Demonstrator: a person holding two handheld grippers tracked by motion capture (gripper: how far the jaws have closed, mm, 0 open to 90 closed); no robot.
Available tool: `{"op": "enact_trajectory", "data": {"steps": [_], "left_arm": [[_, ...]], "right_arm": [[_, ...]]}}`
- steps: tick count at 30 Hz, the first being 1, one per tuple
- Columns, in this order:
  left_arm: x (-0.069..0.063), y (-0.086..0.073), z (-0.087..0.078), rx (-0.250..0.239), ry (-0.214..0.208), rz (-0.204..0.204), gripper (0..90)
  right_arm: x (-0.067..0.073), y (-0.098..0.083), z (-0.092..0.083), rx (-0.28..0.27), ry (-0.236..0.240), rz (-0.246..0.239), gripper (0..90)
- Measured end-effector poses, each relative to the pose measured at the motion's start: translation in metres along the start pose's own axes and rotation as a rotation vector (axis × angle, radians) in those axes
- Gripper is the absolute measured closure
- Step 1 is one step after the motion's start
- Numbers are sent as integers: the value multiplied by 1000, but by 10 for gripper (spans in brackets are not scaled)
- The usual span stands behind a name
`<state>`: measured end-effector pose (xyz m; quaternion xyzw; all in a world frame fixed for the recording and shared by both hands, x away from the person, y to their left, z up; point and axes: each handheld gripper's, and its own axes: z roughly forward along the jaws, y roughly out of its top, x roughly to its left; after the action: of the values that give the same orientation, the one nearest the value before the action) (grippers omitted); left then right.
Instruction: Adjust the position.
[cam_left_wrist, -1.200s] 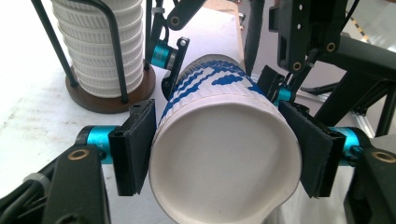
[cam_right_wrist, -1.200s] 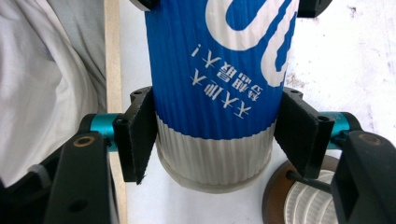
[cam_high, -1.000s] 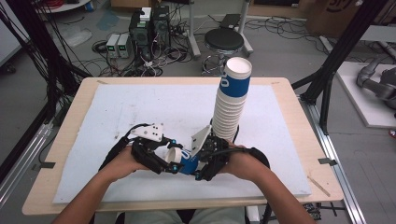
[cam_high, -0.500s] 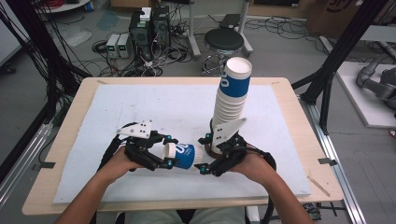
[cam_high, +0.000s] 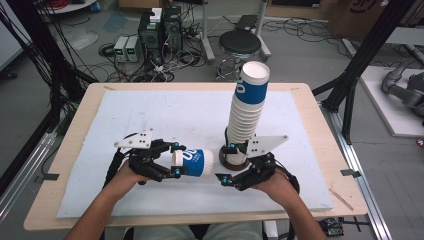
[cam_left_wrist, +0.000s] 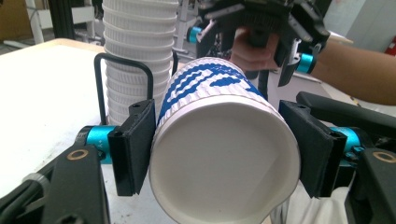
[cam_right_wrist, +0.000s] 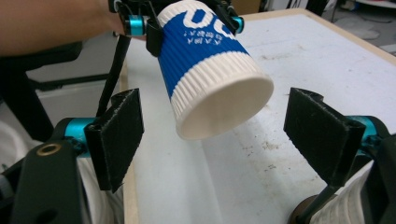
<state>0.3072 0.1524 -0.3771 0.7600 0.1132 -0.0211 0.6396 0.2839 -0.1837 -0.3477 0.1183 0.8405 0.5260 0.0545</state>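
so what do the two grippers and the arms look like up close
Both the left gripper and the right gripper are black, with flat black pads, turquoise knobs, a grey three-cornered plate on top and a black cable. The forearms are bare, no sleeves.

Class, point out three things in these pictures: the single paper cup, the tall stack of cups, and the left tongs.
single paper cup (cam_high: 196, 162), high view, on its blue ribbed side.
tall stack of cups (cam_high: 247, 112), high view, on the white rims midway up.
left tongs (cam_left_wrist: 219, 154), left gripper view, midway between the two black pads clamping the cup.

Cup (cam_high: 194, 163) sideways between left gripper (cam_high: 176, 161) jaws, left of cup stack (cam_high: 247, 107).
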Motion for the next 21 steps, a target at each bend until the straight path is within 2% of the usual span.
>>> {"op": "enact_trajectory", "data": {"steps": [2, 6, 12, 15, 21], "left_arm": [[-1, -2, 0, -16, -2, 2, 301], [-1, -5, -2, -62, -5, -2, 301], [-2, -9, -2, -83, -12, 1, 300], [-3, -10, -2, -102, -28, 4, 301], [-5, -11, -2, -111, -55, 17, 301]], "right_arm": [[0, -4, 0, -16, -16, 6, 204], [1, -13, -1, -47, -19, 14, 203], [1, -26, 3, -79, 2, 40, 199], [1, -31, 4, -92, -3, 55, 199], [2, -34, 4, -117, 26, 65, 199]]}}
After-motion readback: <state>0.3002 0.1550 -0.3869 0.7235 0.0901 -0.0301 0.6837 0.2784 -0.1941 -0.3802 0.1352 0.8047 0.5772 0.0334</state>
